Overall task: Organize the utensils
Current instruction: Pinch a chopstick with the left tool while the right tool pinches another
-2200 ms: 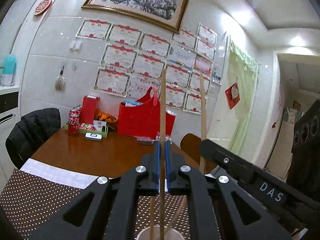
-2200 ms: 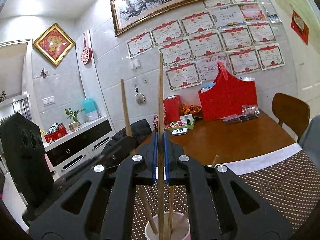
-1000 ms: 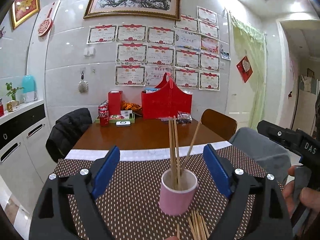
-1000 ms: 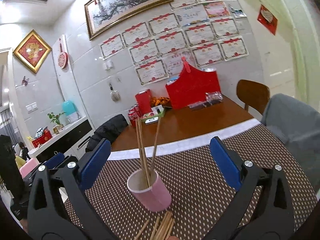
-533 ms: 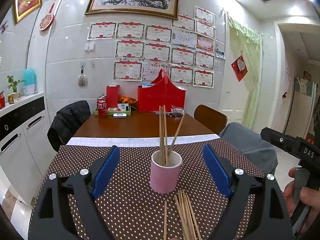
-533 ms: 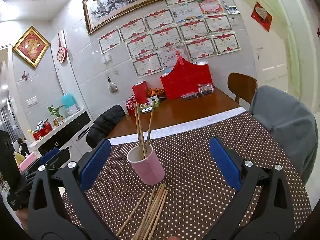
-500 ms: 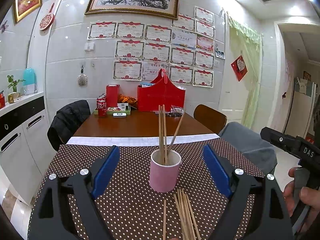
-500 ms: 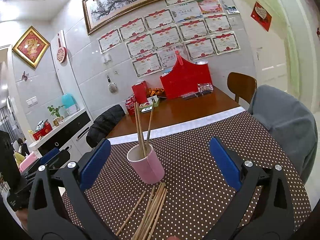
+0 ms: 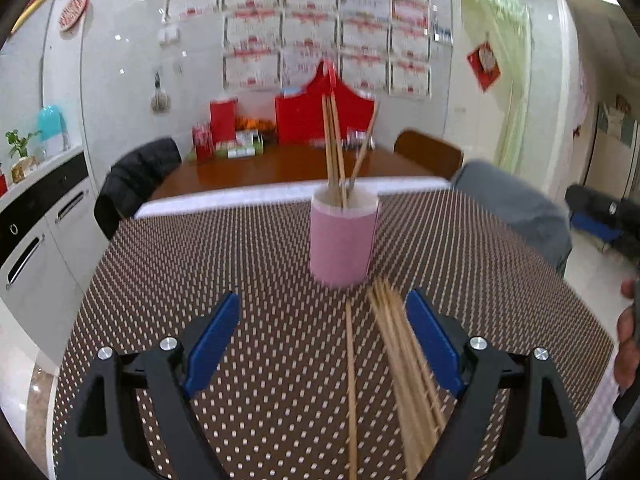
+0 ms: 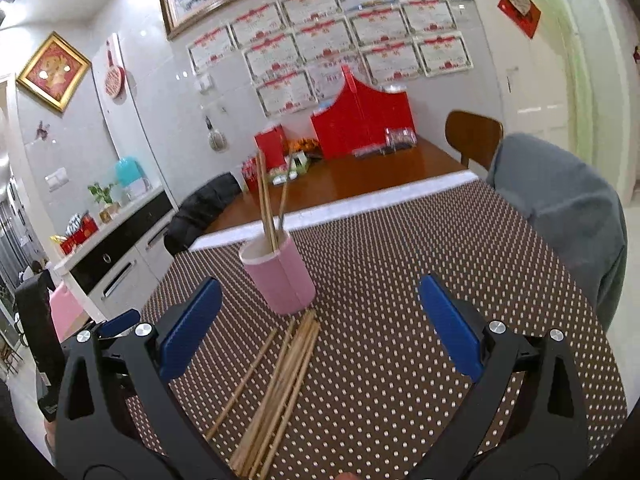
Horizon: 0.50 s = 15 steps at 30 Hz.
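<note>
Left view only: a hand (image 9: 627,340) at the 3 o'clock edge, and a dark device (image 9: 600,212) low at the doorway beyond it.
Right view only: a gold-framed red picture (image 10: 54,72) on the wall at 10 o'clock, a pink object (image 10: 66,312) by the cabinets at 9 o'clock, and the tip of the left gripper (image 10: 120,322) at the left edge.
Both views: pink cup (image 9: 343,240) upright on the dotted mat (image 9: 200,264), three chopsticks (image 9: 334,148) standing in it.
Left gripper (image 9: 322,340): released, blue pads wide apart, nothing between them but mat and sticks lying flat.
Right gripper (image 10: 320,332): released, spread wide, holding nothing.
Loose chopsticks (image 9: 404,364), left view: a bundle running from the cup's foot toward 5 o'clock, close along the inner side of the right-hand pad; one single stick (image 9: 351,380) lies apart, near centre, pointing at 6 o'clock.
Loose chopsticks (image 10: 280,384), right view: between the pads, left of centre, fanning from the cup (image 10: 282,276) toward 7 o'clock.
Cup and claws: at 12 o'clock ahead of both, beyond the fingertips.
</note>
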### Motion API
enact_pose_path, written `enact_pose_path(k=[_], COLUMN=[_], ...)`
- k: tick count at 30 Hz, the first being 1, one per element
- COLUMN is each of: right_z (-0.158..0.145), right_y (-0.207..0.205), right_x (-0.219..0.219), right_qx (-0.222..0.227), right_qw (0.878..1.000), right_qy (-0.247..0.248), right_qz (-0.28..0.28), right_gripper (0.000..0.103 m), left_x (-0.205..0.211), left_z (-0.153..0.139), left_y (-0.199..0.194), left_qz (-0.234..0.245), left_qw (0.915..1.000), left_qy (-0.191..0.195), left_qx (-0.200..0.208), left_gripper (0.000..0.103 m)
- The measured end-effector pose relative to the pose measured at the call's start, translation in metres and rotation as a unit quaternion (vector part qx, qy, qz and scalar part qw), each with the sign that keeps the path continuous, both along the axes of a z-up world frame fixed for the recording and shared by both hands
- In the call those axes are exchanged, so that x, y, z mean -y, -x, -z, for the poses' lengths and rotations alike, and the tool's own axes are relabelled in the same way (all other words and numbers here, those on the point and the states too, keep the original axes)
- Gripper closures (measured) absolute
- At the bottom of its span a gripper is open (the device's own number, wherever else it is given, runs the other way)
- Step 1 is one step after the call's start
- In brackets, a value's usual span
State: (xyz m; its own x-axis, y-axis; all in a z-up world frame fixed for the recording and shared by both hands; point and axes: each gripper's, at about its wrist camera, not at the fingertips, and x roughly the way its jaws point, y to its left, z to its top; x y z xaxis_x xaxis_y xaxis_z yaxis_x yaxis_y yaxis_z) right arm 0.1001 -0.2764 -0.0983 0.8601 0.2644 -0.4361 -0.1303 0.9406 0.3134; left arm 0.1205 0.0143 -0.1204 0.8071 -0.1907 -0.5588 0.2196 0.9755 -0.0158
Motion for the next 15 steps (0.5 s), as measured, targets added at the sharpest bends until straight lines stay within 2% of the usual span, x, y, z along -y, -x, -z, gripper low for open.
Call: enact_pose_path(k=[5, 8, 15], right_z=[0.026, 0.050, 0.097], right_y=[-0.010, -0.018, -0.030], right_x=[-0.015, -0.031, -0.052], right_qx=[-0.047, -0.088, -0.154], right_qw=[0.998, 0.994, 0.982], right_qy=[0.027, 0.057, 0.103], right_qz=[-0.017, -0.030, -0.042], right_gripper=[0.006, 0.006, 0.006], left_x=[-0.003, -0.003, -0.007], left_z=[0.030, 0.045, 0.074], left_y=[-0.008, -0.011, -0.020], left_qz=[0.001, 0.002, 0.005], left_qw=[0.9989, 0.9981, 0.9961], left_qy=[-0.015, -0.022, -0.015], left_qx=[-0.045, -0.058, -0.087], left_gripper=[0.019, 0.019, 0.019])
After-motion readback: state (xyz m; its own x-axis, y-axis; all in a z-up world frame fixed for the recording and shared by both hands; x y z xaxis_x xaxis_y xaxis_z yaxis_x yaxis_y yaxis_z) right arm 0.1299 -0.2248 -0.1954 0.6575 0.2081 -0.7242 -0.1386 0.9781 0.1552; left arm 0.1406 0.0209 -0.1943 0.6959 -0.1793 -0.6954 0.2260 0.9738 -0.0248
